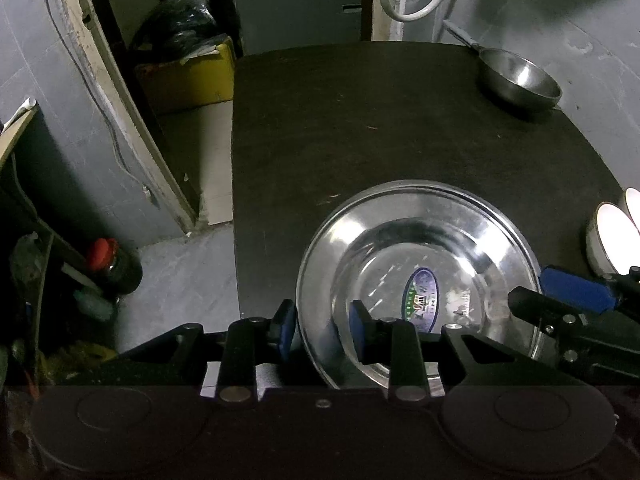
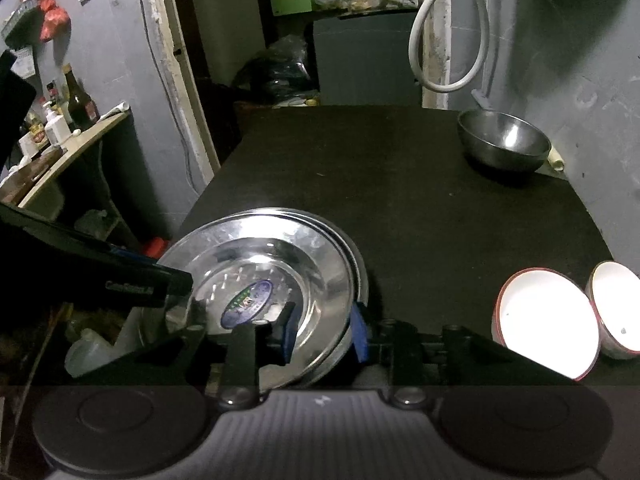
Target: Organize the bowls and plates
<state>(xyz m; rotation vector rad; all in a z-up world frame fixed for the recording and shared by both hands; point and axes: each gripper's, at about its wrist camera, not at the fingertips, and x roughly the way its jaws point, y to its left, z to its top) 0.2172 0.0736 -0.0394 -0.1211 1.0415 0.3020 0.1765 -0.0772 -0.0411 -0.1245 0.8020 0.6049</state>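
Stacking step: steel plates (image 1: 420,256) lower centre on table (image 1: 360,128). Left gripper (image 1: 322,330) and right gripper (image 2: 324,334) each straddling rim, part-open, not clamped. Next: close, lift level.

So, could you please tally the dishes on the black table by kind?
Shiny steel plates, stacked: 2
White bowls with red rims: 2
Round steel bowl at the far right: 1
Total: 5
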